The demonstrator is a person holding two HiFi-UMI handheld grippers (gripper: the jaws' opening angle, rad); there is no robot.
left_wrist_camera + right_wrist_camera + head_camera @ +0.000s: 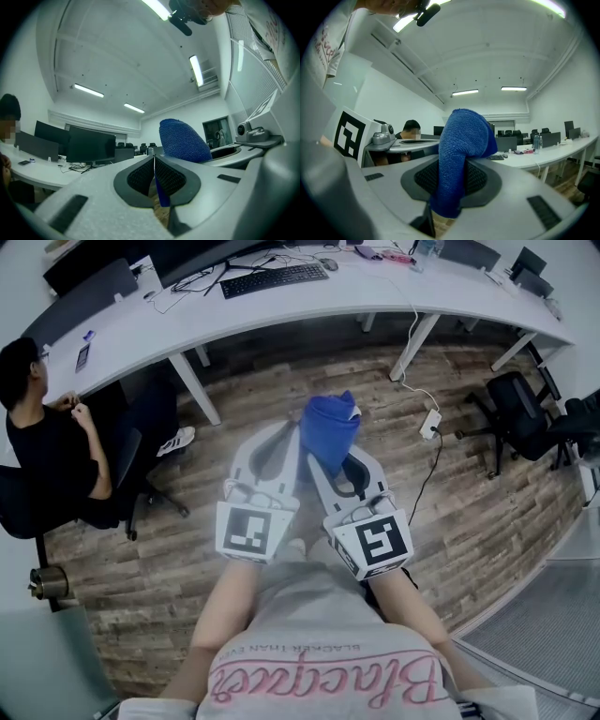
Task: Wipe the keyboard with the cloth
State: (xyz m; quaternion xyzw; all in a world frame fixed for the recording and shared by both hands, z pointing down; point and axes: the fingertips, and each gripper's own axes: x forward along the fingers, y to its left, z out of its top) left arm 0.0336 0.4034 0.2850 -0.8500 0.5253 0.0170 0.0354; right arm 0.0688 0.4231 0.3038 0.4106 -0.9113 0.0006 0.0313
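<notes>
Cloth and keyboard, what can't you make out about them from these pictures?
- Cloth: lower part buried between the right hand-held gripper's jaws in its view; full size unknown.
- Left hand-held gripper: its view shows only a thin blue edge between its shut jaws.
- Keyboard: head view, too far and small to show keys or dust.
- Desk: head view, far side cut off by the top edge.

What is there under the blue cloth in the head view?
Wooden floor shows all around the cloth, held up by the right gripper. The patch directly beneath is covered, so unseen.
</notes>
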